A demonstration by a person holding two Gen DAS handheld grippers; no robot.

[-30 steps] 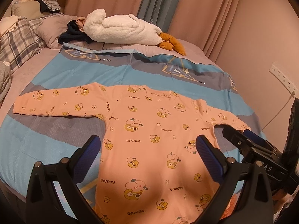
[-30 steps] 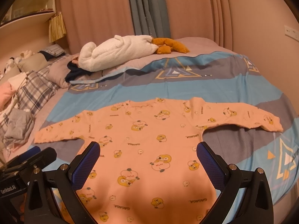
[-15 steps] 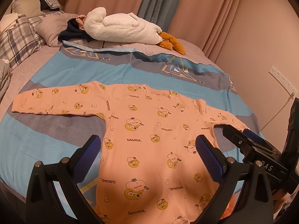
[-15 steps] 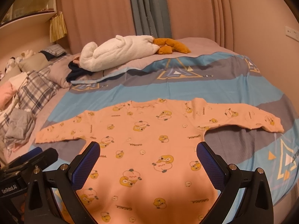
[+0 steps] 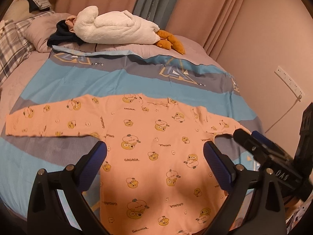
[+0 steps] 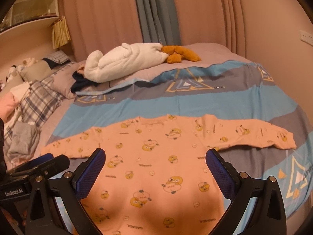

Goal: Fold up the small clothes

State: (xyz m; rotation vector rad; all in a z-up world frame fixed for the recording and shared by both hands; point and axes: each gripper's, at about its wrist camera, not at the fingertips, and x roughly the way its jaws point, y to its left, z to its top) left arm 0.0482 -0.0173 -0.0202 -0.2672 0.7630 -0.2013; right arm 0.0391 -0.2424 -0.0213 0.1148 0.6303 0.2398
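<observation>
A small peach long-sleeved shirt printed with yellow cartoon ducks (image 5: pixel 156 146) (image 6: pixel 156 156) is lying flat, sleeves spread wide, on a blue-and-grey striped bedspread (image 5: pixel 121 78) (image 6: pixel 215 105). The left gripper (image 5: pixel 155 156) is hovering above the shirt's body, blue-padded fingers (image 5: pixel 93 162) spread apart, grasping nothing. The right gripper (image 6: pixel 156 166) is hovering likewise, released and empty. A white plush toy with orange feet (image 5: pixel 117 29) (image 6: pixel 127 62) is resting near the pillows.

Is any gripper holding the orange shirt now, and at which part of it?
No, nothing is held. The left gripper and the right gripper are both open above the orange shirt, which lies spread flat on the bed cover.
</observation>
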